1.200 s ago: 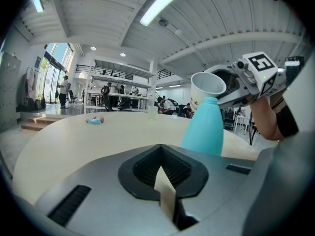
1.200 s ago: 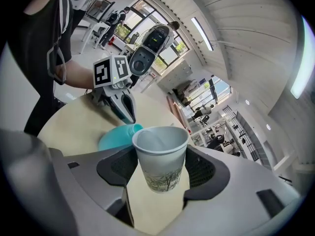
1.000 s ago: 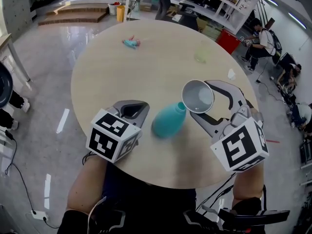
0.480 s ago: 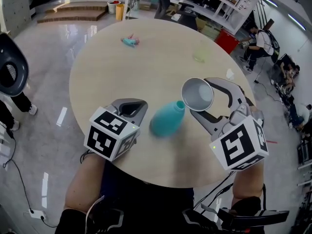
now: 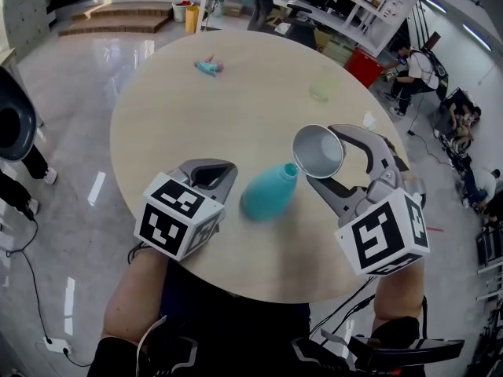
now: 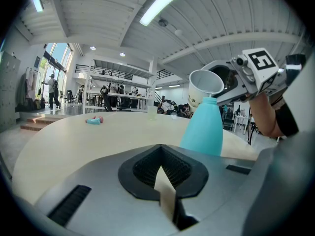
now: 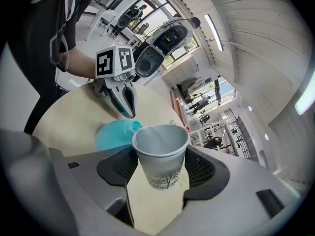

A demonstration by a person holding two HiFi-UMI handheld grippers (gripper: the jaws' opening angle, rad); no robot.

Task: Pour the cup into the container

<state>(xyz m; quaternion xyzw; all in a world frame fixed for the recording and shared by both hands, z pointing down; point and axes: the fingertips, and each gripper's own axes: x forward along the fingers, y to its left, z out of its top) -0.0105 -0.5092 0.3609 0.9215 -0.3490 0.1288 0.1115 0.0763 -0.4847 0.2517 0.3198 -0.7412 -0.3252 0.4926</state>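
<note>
1. We see the paper cup (image 5: 318, 149) held above the tabletop (image 5: 196, 108), tipped so that its rim sits just beside the mouth of the teal container (image 5: 269, 195). In the left gripper view its lip hangs right over the container's narrow neck.
2. The cup is pale grey-white with a faint tree print low on its wall. Its inside looks bare, and we can make out no stream or contents in any view.
3. The right gripper (image 5: 324, 159) is clamped on the cup, one jaw on each side of its wall.
4. We judge the task to be at the pouring step: the cup is lifted, brought over and tilted. We cannot tell whether anything has gone in. Righting the cup and setting it down remain.
5. The container stands upright near our edge of the tabletop, between the two grippers.
6. The left gripper (image 5: 211, 171) sits left of the container, apart from it, jaws closed on nothing.
7. Far across the tabletop lie a small teal-and-pink object (image 5: 210, 67) and a pale green cup (image 5: 324, 89).
</note>
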